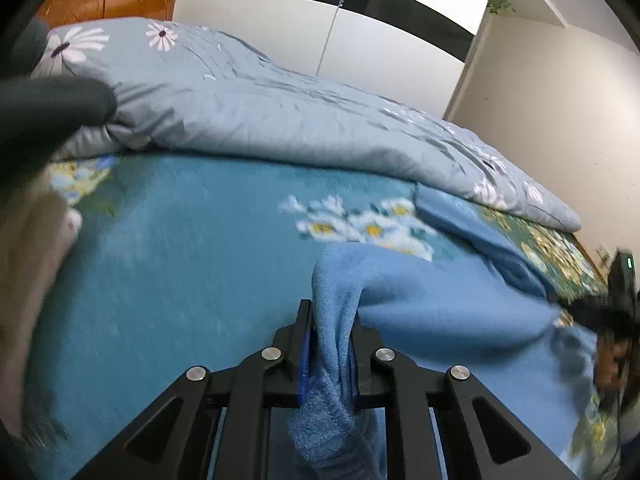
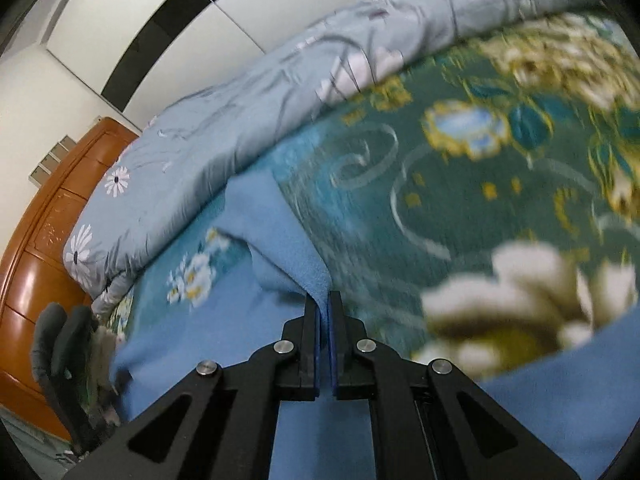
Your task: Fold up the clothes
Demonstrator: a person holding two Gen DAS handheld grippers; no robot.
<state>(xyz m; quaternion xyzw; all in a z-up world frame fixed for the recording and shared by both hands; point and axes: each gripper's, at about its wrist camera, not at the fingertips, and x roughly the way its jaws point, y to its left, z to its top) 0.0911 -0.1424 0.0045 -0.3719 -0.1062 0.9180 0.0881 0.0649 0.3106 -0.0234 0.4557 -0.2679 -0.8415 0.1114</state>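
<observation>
A light blue fleece garment (image 1: pixel 440 300) lies on a bed with a teal floral blanket (image 1: pixel 180 248). My left gripper (image 1: pixel 330 320) is shut on a bunched fold of the garment, which hangs through the jaws. My right gripper (image 2: pixel 324 300) is shut on another edge of the same garment (image 2: pixel 280 240), with cloth stretched up to its tips. The right gripper also shows at the right edge of the left wrist view (image 1: pixel 616 308). A gloved hand (image 2: pixel 60 344) with the left gripper shows at the lower left of the right wrist view.
A grey-blue daisy duvet (image 1: pixel 280 112) is heaped along the far side of the bed. A wooden headboard (image 2: pixel 36 264) stands at one end. White wardrobe doors (image 1: pixel 380 40) are behind. A pale fuzzy cloth (image 1: pixel 32 280) is at the left.
</observation>
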